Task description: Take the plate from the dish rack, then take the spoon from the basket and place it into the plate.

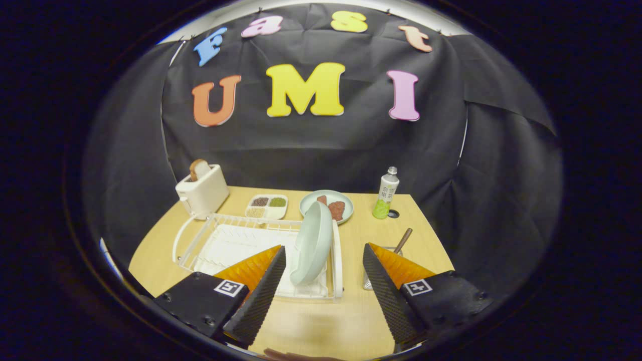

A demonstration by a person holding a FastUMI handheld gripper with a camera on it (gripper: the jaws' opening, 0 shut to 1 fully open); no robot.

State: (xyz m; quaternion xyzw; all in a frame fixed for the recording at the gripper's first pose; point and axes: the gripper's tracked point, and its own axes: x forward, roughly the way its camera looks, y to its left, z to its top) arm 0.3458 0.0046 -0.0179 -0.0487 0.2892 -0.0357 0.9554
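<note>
Ahead, open claw (323, 255) faces racked plate (313, 242).

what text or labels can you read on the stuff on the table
Bottle: printed label, too small and blurred to read.
Gripper, fingers open and apart, empty: square coded markers on its body, patterns, no words.
Toaster, dish rack, plate: no text visible.

A white toaster (203, 192) holding a slice of bread (198, 169) anchors the far corner of a wooden table (321, 321), with a divided tray of grains (267, 206), a plate of food (327, 205) and a green-and-white bottle (385, 193) lined up beside it
</note>
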